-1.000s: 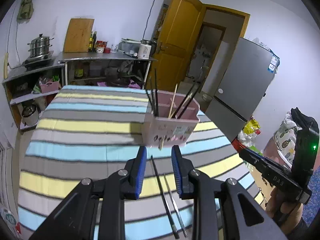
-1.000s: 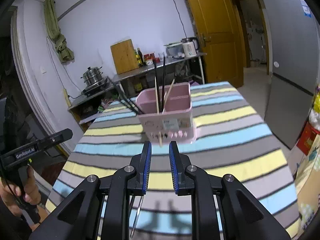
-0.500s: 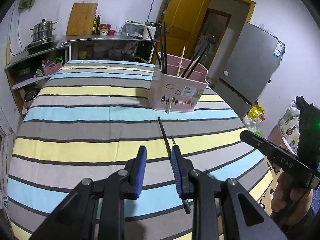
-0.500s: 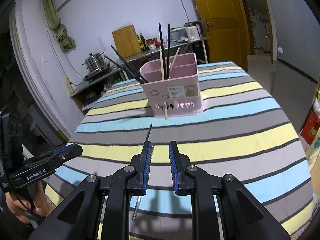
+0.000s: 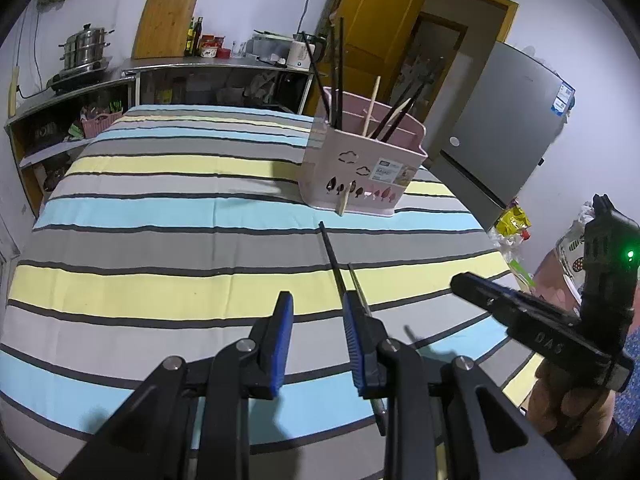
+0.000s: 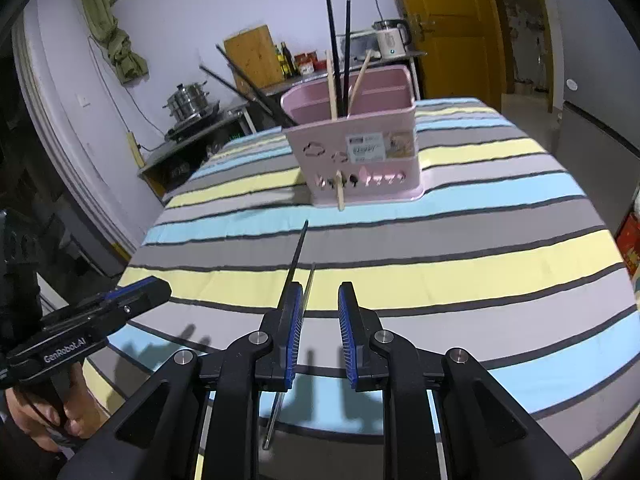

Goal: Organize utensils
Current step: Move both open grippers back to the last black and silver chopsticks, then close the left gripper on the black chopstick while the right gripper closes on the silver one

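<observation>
A pink utensil holder [image 5: 360, 168] [image 6: 356, 148] stands on the striped tablecloth [image 5: 180, 240] with black and wooden chopsticks upright in it. One wooden stick [image 5: 342, 202] pokes out through its front. A black chopstick [image 5: 332, 252] [image 6: 298, 248] and a silver one [image 5: 357, 286] [image 6: 310, 280] lie side by side on the cloth in front of it. My left gripper [image 5: 317, 304] hovers low with its jaws slightly apart and nothing between them; the pair runs under its right finger. My right gripper [image 6: 320, 292] is likewise a little open and holds nothing, the pair passing under its left finger.
A hand holds each gripper at the table's near corners [image 5: 540, 328] [image 6: 92, 320]. Behind the table a steel counter [image 5: 208, 66] carries a pot, a cutting board and a kettle. A grey fridge [image 5: 500, 128] and a yellow door [image 5: 380, 40] stand on the right.
Both grippers have come down toward the cloth and closer to the lying chopsticks. The holder now sits higher in both views. Jaw gaps look unchanged.
</observation>
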`<action>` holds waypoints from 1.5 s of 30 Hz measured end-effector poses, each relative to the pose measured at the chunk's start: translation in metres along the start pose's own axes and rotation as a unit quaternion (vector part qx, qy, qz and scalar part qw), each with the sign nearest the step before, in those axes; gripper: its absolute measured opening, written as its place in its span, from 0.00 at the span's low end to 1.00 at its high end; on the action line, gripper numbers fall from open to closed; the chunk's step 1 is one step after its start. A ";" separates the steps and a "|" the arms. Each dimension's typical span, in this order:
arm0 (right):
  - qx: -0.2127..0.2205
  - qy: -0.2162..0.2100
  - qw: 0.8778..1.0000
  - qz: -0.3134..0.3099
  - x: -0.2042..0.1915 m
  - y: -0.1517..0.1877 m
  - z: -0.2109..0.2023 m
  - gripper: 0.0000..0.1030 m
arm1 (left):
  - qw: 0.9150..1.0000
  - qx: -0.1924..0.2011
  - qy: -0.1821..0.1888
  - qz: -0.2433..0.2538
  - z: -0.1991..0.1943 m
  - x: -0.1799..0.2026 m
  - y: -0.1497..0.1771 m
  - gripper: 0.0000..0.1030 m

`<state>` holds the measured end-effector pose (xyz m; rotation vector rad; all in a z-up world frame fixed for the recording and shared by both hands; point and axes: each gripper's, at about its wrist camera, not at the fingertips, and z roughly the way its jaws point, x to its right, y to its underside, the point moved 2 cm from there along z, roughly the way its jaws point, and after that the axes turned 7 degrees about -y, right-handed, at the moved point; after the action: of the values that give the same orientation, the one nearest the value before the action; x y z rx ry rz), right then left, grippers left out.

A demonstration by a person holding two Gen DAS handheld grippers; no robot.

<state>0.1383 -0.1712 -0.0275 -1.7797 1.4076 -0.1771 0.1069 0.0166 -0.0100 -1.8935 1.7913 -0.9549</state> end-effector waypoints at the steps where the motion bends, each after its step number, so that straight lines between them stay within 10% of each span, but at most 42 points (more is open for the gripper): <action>1: -0.008 0.000 1.000 0.001 0.000 0.001 0.007 0.18 | 1.000 -0.002 0.000 -0.001 0.002 -0.001 0.000 0.26; 16: -0.085 0.000 0.996 -0.005 -0.004 0.010 0.093 0.09 | 0.999 -0.037 -0.003 -0.020 0.035 -0.022 0.006 0.26; 42: -0.070 0.036 0.996 0.038 0.070 -0.011 0.063 0.11 | 0.994 -0.105 0.016 0.017 0.141 0.037 -0.036 0.26; 45: -0.075 0.036 0.996 0.041 0.071 -0.018 0.071 0.11 | 0.994 -0.103 0.008 0.035 0.141 0.040 -0.033 0.13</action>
<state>0.2174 -0.1951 -0.0872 -1.8485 1.5788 -0.0942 0.2259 -0.0443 -0.0779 -1.9331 2.0192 -0.7886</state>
